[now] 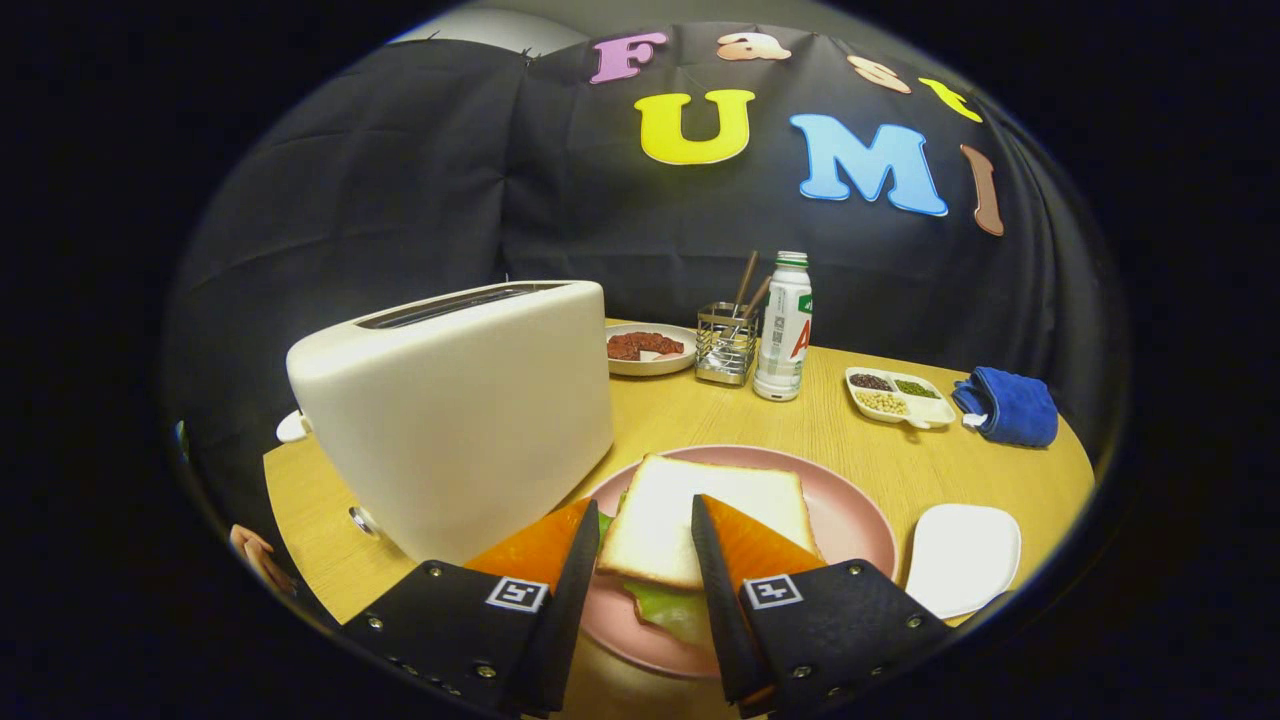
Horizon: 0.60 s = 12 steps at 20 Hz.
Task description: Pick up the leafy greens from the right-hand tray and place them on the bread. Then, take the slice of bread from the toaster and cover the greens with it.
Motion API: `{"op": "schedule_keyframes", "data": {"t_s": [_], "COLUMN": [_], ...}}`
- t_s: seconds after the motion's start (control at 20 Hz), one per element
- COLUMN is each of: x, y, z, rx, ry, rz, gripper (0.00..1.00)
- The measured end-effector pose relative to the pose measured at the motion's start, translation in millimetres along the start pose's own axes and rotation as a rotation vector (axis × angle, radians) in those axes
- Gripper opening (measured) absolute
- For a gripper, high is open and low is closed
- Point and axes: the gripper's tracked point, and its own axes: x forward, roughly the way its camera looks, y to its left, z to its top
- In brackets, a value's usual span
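Item, our gripper [645, 560]: fingers spread apart, gripping nothing, the gap wide enough to straddle a slice; we judge that spacing suits letting go or backing off rather than carrying. Between and just ahead of the fingers: a square slice of white bread [655, 520] lying flat as a top layer, with pale green leafy greens [668, 608] peeking from beneath its near edge, so the greens already sit covered as the task wants. Under these, a round pink plate [860, 520], keeping the stack off the light wooden table [700, 420]. Left of the fingers, close by: a cream plastic toaster [450, 420], no bread standing out of its slots. Right of the fingers: an empty white rounded tray [965, 560], where the greens would have come from.
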Motion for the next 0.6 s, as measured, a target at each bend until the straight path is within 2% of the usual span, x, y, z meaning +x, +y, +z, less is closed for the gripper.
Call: {"op": "schedule_keyframes", "data": {"t_s": [0.3, 0.6], "x": [-26, -65], "y": [-28, -93], "z": [51, 98], "rx": [0.014, -0.012], "ry": [-0.090, -0.181], "rz": [-0.029, -0.114], "gripper": [0.57, 0.57]}}
